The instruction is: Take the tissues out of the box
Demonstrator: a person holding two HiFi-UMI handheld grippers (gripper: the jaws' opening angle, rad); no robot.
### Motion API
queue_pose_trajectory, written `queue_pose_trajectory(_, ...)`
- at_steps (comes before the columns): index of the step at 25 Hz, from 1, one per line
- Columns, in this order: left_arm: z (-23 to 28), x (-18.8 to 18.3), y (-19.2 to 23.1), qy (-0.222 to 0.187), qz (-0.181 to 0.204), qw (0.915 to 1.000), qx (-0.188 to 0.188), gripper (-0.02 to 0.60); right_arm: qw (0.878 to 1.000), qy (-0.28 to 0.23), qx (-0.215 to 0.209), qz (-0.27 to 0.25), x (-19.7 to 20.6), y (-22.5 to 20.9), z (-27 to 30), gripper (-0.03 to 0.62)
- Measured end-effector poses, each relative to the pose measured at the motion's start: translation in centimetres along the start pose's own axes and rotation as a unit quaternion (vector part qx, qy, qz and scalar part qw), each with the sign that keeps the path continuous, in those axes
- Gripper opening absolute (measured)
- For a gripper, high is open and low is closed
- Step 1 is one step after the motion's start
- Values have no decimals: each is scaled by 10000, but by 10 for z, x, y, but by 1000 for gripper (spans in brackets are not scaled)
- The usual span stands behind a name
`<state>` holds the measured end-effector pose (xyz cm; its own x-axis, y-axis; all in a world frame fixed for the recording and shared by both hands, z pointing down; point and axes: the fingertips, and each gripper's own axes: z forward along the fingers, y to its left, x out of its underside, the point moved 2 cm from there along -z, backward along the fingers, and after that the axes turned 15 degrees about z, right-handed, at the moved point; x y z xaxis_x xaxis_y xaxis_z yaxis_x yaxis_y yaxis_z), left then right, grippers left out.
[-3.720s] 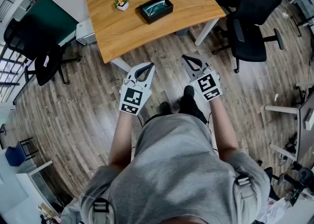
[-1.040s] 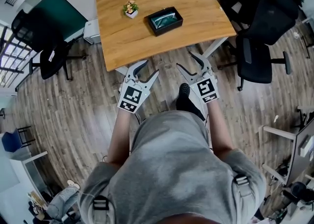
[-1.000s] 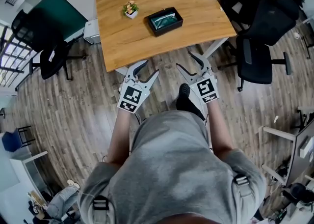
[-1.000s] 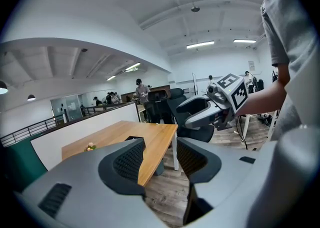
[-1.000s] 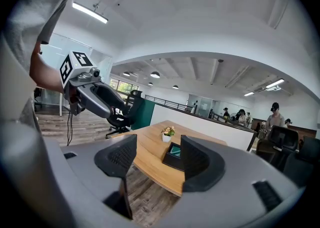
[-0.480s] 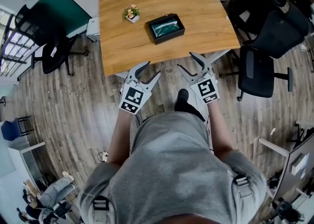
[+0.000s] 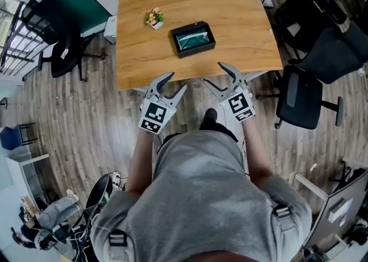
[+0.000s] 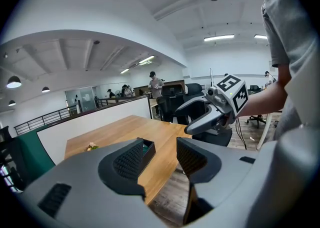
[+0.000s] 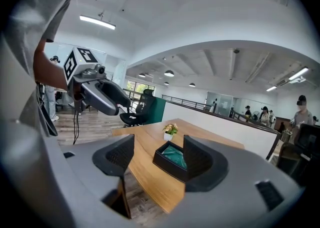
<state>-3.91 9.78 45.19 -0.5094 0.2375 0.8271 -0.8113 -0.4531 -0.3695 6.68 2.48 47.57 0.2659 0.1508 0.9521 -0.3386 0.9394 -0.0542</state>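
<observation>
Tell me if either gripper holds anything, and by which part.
Nothing is held. The left gripper is open and empty; the right gripper has just opened wider, nothing between its jaws. The tissue box lies untouched.

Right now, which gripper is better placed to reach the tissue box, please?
Probably the right gripper: box framed between its open jaws; on the left gripper a jaw half hides it.
</observation>
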Motion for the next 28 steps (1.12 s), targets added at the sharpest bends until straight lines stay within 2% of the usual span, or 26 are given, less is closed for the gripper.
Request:
queue_pose_trajectory(11, 41, -11, 8, 100, -123, 9997, -178, 212, 9997, 135, -174, -118, 1, -53, 11, 298)
queue_pose_trajectory(22, 61, -10, 24, 69, -215, 9996, -177, 213, 9992, 284, -224, -154, 0, -69, 26, 296)
queue_pose_trajectory(28, 72, -1, 40, 66, -270, 9996, -37, 213, 9992, 349, -150, -101, -3, -77, 43, 293)
